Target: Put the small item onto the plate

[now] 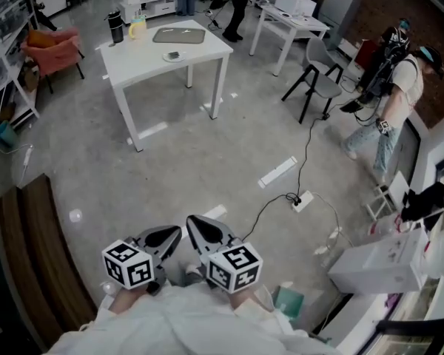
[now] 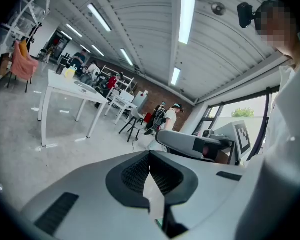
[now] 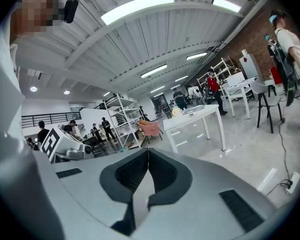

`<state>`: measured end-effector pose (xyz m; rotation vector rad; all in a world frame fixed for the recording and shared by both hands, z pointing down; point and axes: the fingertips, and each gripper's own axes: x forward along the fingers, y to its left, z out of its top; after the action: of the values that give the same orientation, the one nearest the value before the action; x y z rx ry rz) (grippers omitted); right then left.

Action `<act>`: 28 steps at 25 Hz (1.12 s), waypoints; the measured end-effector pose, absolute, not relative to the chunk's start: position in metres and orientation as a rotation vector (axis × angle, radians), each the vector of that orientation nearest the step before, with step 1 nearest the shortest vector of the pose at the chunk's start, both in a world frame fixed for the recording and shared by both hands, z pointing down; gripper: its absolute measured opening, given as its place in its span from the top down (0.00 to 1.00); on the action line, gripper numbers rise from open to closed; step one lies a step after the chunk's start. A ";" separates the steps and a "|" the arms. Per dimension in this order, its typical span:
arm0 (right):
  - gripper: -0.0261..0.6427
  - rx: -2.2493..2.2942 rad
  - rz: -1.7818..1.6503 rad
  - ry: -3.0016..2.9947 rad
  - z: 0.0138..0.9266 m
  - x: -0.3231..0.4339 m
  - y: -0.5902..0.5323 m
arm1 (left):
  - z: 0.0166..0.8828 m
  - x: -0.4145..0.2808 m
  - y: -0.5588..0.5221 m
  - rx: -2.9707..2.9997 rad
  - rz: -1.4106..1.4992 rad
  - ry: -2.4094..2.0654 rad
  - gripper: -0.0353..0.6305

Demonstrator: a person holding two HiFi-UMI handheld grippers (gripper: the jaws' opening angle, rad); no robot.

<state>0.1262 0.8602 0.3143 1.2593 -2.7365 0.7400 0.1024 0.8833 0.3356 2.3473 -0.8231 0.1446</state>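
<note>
Far up the head view, well apart from both tongs: white tabletop (image 1: 144,63) bearing grey tray (image 1: 179,35), dark flask (image 1: 115,26), yellow mug (image 1: 137,26) and, near the front edge, small plate (image 1: 172,55). Dark speck at that plate, probably the small item, too tiny to place as on the plate or just beside it. Low in the same view, left tongs (image 1: 176,231) and right tongs (image 1: 194,222) side by side against the body, tips nearly touching, both clenched on nothing. Between here and there, floor, with cable (image 1: 277,202) and power strip (image 1: 302,200) off to the right: likely a tripping hazard only on a drifting route.

Along the left tongs' view, jaws pressed flat together, empty; tabletop small and distant at the left, right tongs just alongside. Main risk judged from this: reaching the tabletop with jaws closed and nudging the small item away, or shoving the plate, so near the edge, toward a fall.

Along the right tongs' view, jaws likewise closed with nothing between; tabletop far ahead, pink chair (image 3: 150,128) to its left. Further risk: two tools carried so close knocking together, or picking the wrong thing, given so faint a sight of the item from this far.
</note>
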 end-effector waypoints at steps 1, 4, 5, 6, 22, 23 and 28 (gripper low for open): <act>0.94 1.259 0.739 -2.729 0.317 0.128 0.859 | 0.338 0.104 0.883 2.341 0.149 -0.820 0.93; 0.94 1.273 0.752 -2.704 0.326 0.134 0.849 | 0.343 0.108 0.877 2.340 0.162 -0.811 0.93; 0.94 1.278 0.754 -2.703 0.327 0.136 0.845 | 0.344 0.109 0.874 2.342 0.166 -0.811 0.93; 0.94 1.281 0.752 -2.704 0.326 0.137 0.840 | 0.346 0.109 0.871 2.341 0.171 -0.813 0.93; 0.94 1.357 0.650 -2.712 0.308 0.103 0.657 | 0.335 0.068 0.680 2.381 0.168 -0.838 0.93; 0.94 1.362 0.647 -2.712 0.306 0.097 0.641 | 0.332 0.064 0.664 2.387 0.171 -0.832 0.93; 0.94 1.380 0.634 -2.693 0.303 0.072 0.573 | 0.320 0.041 0.592 2.425 0.158 -0.806 0.93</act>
<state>0.0721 0.5735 0.3033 1.3801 -2.6931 0.6341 0.0410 0.5919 0.3202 2.4249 -0.8062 0.1584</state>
